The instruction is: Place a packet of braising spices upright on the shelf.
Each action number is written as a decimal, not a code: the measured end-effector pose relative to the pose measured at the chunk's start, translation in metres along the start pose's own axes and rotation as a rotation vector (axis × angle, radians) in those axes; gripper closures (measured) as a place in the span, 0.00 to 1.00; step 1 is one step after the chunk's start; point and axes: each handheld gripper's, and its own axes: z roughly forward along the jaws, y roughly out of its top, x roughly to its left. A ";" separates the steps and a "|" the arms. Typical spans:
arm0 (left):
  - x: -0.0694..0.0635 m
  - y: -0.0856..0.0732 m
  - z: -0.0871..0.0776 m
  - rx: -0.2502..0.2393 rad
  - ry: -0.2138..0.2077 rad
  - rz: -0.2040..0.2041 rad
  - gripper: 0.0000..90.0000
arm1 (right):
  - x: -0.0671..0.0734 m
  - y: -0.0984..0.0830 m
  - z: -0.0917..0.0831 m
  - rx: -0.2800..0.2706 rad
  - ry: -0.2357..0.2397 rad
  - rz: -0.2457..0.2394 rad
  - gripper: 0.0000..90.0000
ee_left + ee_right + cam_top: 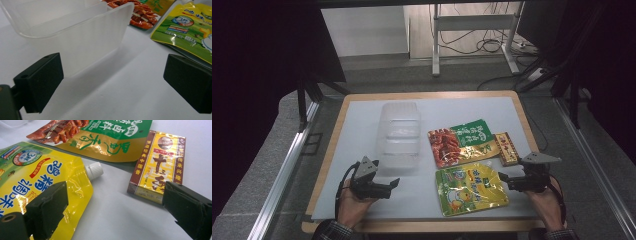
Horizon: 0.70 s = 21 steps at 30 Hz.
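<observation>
A clear plastic tub (399, 135) stands left of centre on the white mat; in the left gripper view its near wall (82, 42) rises just beyond the jaws. My left gripper (393, 184) is open, low, just in front of the tub. A yellow spouted pouch (471, 187) lies at front right; its white cap (94, 170) points toward a yellow-and-brown box (160, 172). A green-and-red snack bag (460, 141) lies behind the pouch. My right gripper (503, 178) is open at the pouch's right edge, nothing between its jaws.
The white mat (357, 125) covers a wooden-edged table (328, 150). The small box (506, 148) lies near the mat's right side. Metal rails run along both sides, and a desk frame with cables stands on the floor beyond the table.
</observation>
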 end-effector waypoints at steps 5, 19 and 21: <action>-0.008 0.003 -0.001 -0.006 -0.016 0.037 0.10 | 0.001 0.000 -0.001 -0.005 -0.003 -0.002 0.07; -0.025 0.010 0.005 -0.004 -0.113 0.082 0.29 | 0.002 0.000 0.000 -0.002 -0.005 -0.005 0.07; -0.026 0.011 0.006 -0.005 -0.123 0.085 0.33 | 0.002 0.000 0.000 -0.002 -0.005 -0.005 0.07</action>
